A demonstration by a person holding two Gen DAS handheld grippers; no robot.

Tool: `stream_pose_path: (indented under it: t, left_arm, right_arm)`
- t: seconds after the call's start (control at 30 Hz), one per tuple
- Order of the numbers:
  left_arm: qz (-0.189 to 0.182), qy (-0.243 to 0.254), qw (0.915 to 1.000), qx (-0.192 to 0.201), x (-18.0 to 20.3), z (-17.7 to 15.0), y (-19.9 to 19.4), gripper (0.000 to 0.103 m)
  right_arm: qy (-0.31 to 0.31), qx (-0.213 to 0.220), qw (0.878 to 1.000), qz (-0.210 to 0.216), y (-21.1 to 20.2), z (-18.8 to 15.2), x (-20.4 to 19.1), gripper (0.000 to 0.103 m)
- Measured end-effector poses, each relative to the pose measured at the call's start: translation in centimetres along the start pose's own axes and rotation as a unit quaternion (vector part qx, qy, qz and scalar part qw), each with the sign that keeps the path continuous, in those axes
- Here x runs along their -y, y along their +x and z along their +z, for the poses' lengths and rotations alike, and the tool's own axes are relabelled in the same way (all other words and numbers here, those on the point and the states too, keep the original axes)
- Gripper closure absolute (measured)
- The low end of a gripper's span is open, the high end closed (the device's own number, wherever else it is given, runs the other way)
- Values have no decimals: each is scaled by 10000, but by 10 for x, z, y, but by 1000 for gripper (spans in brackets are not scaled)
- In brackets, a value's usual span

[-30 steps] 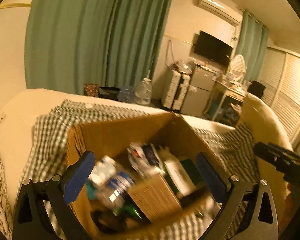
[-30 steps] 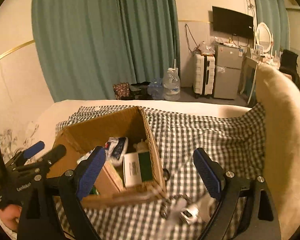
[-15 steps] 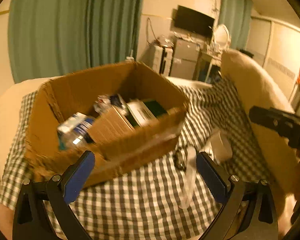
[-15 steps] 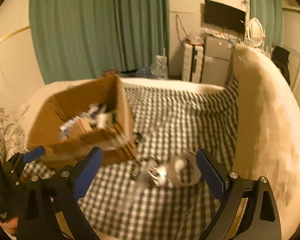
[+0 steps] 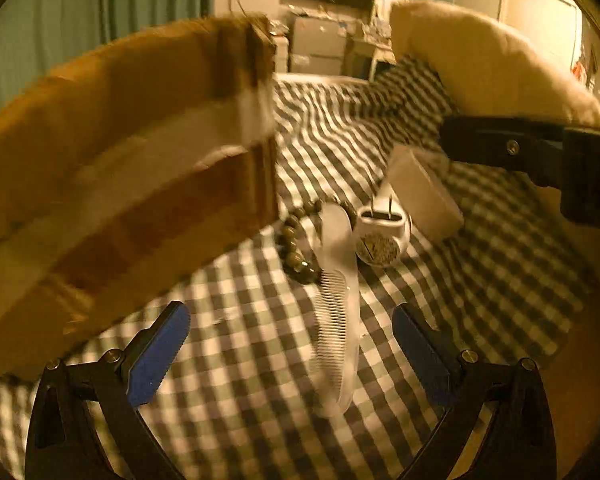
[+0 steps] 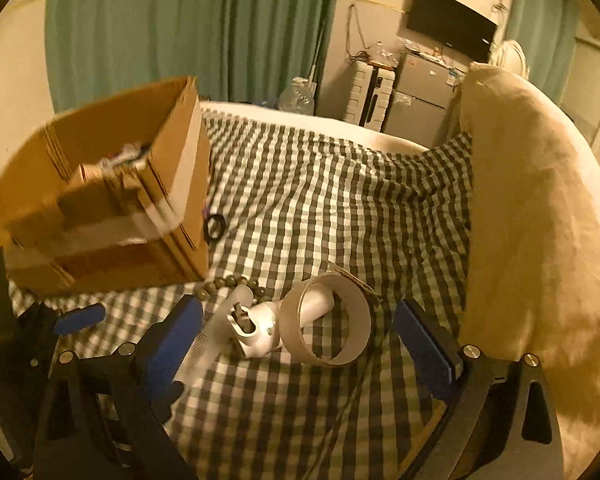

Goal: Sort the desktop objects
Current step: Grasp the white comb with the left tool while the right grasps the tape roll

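Surface: checked cloth point(image 6: 340, 184) spread over a bed, green curtains behind, beige cushion point(image 6: 540, 208) along the right side

Container: cardboard box point(image 6: 112, 200), already part filled, standing on the cloth at the left, motion-blurred in the left wrist view

Loose items, clustered just beside the box's near corner:
- clear comb point(image 5: 338, 312), lying lengthwise, teeth to the left, its far end over the bead bracelet point(image 5: 296, 248)
- white plug adapter point(image 5: 380, 236), prongs up, touching the comb's far end
- tape roll point(image 6: 332, 320), on its side, against the adapter
- black ring-shaped item point(image 6: 215, 227) at the box's right wall; identity unclear

Left gripper point(image 5: 292, 344): jaws wide, holding nothing, straddling the comb's near end from above

Right gripper point(image 6: 300, 336): jaws wide, holding nothing, poised over the adapter and tape roll

Risks, judged:
- comb is thin and flat on soft cloth; the fingers may pinch fabric with it, or slip off
- lifting the comb may drag the bracelet or tip the adapter
- both grippers work one crowded spot and could collide
- round tape roll may roll away if nudged
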State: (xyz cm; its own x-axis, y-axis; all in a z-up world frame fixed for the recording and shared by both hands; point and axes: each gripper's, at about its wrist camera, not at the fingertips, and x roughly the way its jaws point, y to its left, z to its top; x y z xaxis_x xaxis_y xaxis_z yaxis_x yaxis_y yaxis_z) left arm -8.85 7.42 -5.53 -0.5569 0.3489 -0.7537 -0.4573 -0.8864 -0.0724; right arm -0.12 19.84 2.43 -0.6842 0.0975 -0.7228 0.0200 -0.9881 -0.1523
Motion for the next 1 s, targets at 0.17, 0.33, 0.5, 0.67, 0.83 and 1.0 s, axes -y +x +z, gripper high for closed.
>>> stream_pose_path:
  t: [0.17,0.33,0.5,0.67,0.83,1.0]
  left_arm:
    - [-138,-134,9998,3,-1,-2,18,0]
    - [-91,-289,9994,-145,-11,-13,30,0]
    - [-192,-215,9996,-73,-5,-17,33,0]
    - [-317,14,9995,-5,11,-16,38,5]
    - [-289,47,9996,4,15,-20,37,30]
    - [-430,182,9989,-66,24,-25,33,52]
  right_arm:
    - [-333,-166,9993,97,34,12,-14,2]
    - [-85,-484,9986,207,71,28,-2,2]
    - [829,-961,9908,472,89,22,42,2]
    - [1009,-1256,9842,738,100,16,46,2]
    - [1227,-1531,9779,729,113,8,52,2]
    - [1282,-1597,9755,802,114,2,52,2]
